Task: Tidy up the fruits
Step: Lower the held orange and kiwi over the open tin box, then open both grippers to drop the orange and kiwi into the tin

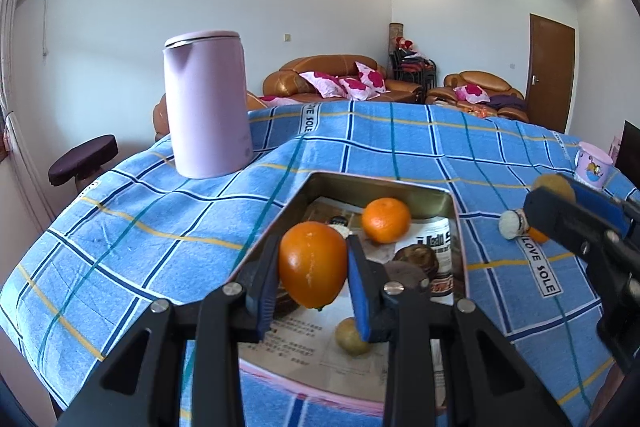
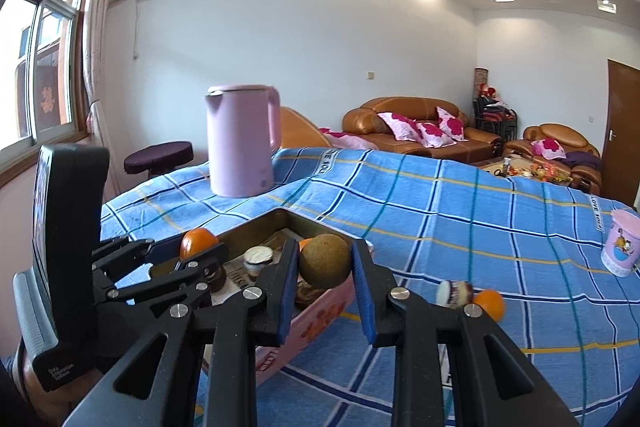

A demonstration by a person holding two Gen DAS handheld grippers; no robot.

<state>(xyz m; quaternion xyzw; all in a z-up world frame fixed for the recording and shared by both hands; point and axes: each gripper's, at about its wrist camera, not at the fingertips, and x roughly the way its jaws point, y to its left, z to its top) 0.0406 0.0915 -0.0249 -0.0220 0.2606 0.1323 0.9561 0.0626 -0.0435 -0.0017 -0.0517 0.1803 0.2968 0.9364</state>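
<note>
While tools grip fruit | pink kettle [image 1: 206, 105] behind tin [image 1: 456, 211]

Left gripper [image 1: 313, 269]: jaws closed on an orange [image 1: 312, 264], held above the tin [image 1: 459, 227]. Right gripper [image 2: 325, 265]: jaws clamping a brown fruit [image 2: 325, 261] over the tin's edge.

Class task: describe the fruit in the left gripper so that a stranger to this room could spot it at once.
Start at the tall pink kettle on the blue checked cloth, then drop to the metal tin lined with newspaper. Above it, the left gripper clamps the large orange, bigger and glossier than the small orange lying in the tin.
</note>
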